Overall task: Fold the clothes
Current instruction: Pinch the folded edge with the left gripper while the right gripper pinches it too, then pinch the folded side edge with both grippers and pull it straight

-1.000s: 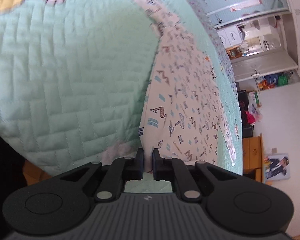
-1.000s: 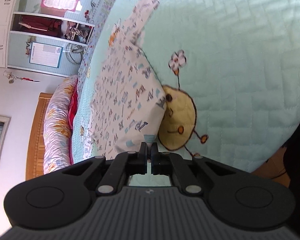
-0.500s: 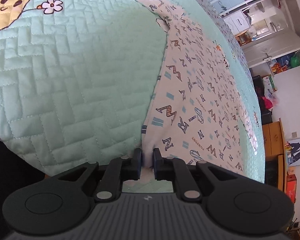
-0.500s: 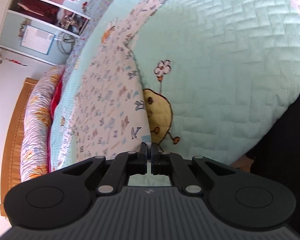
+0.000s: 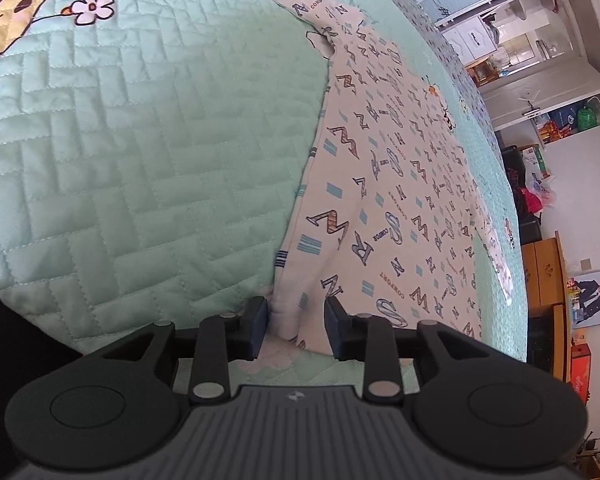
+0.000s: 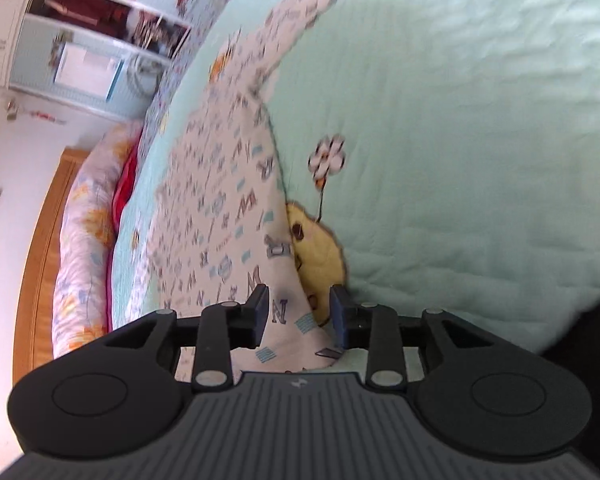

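Note:
A white garment printed with letters lies stretched along the mint quilted bedspread. Its near corner sits between the parted fingers of my left gripper, which is open and no longer pinches the cloth. In the right wrist view the same garment runs away along the bed, its other near corner lying between the spread fingers of my right gripper, also open. That corner partly covers a yellow cartoon patch on the quilt.
The bed's near edge drops off just below both grippers. A rolled floral quilt and wooden headboard lie at the far end. Shelves and cabinets and a wooden cabinet stand beside the bed.
Both grippers went from shut on the garment's near corners to open, letting the cloth go onto the bedspread. Both have dropped low, close to the bed edge.

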`<state>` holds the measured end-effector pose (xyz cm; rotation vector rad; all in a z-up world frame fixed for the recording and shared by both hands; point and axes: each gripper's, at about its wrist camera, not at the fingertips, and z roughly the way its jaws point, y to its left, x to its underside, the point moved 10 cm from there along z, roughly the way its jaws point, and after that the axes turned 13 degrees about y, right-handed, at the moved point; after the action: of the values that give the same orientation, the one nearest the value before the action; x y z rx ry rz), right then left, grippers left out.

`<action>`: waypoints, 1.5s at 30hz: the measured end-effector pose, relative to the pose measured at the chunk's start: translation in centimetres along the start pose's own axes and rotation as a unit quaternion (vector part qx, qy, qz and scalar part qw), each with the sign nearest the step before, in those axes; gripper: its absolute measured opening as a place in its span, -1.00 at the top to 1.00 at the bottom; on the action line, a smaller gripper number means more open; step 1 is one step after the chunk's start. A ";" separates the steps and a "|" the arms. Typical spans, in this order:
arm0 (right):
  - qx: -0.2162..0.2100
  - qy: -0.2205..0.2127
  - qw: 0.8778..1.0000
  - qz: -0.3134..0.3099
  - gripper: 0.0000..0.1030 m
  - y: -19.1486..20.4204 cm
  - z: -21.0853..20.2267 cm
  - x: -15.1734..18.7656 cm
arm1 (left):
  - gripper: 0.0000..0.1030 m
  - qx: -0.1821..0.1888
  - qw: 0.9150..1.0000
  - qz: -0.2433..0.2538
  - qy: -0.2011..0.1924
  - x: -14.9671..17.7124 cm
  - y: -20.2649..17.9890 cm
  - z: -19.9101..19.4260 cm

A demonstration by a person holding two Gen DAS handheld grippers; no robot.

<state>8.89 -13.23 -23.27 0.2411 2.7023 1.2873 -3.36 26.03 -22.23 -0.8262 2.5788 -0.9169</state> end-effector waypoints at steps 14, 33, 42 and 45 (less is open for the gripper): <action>-0.083 -0.027 0.990 0.110 0.97 7.6 -1.2 -9.4 | 0.86 0.034 0.997 -0.056 -0.028 -13.3 -7.8 -0.1; -0.115 -0.010 0.981 0.154 0.98 6.2 -3.0 -5.1 | 0.84 0.112 0.993 -0.025 -0.043 -4.9 -8.2 -7.3; -0.032 -0.010 0.997 0.063 0.28 3.2 -3.7 -3.2 | 0.82 0.027 0.999 0.006 -0.023 -2.9 -3.5 -4.2; 0.019 0.010 1.000 0.008 0.05 1.7 -2.1 -2.5 | 0.63 -0.010 1.000 0.010 -0.015 -2.9 -1.3 -2.5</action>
<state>11.06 -14.23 -20.47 0.2561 2.7486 1.2494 -1.58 28.14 -19.32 -0.8131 2.5703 -0.8678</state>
